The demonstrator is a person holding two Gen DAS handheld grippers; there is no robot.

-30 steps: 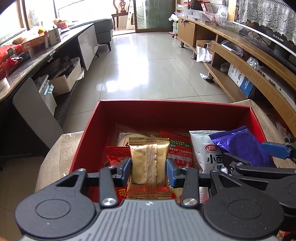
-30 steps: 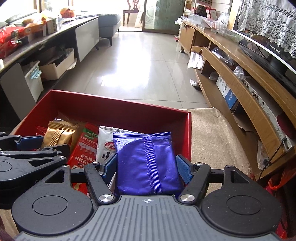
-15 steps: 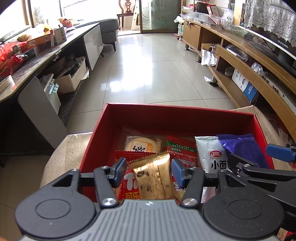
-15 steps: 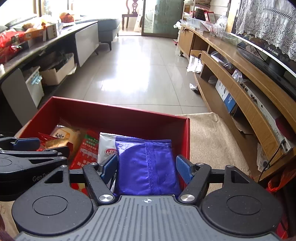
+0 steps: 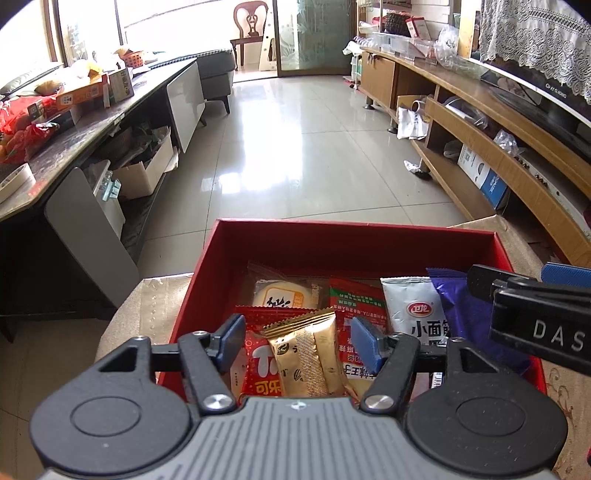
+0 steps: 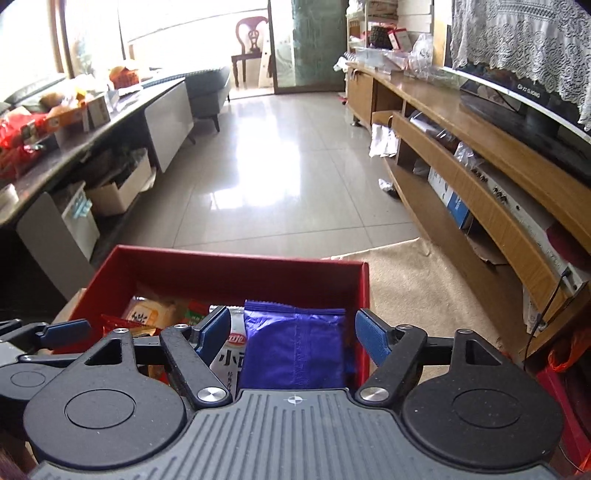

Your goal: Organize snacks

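Glossy pale floor tiles (image 5: pixel 295 147) throw back daylight from the windows (image 5: pixel 88 33) on the left. A long wooden cabinet (image 5: pixel 480 147) runs down the right wall, a dark sideboard (image 5: pixel 92 125) faces it, and a wooden chair (image 5: pixel 251 33) stands by the far glass door (image 5: pixel 314 33).

The box (image 5: pixel 369 240) is red. A gold packet (image 5: pixel 306 354) with little dark dots lies on a red packet (image 5: pixel 258 365) with white letters. At three o'clock from it lie a white packet (image 5: pixel 413 314) and a shiny purple packet (image 6: pixel 295 347). The tool pads (image 5: pixel 364 343) are blue.
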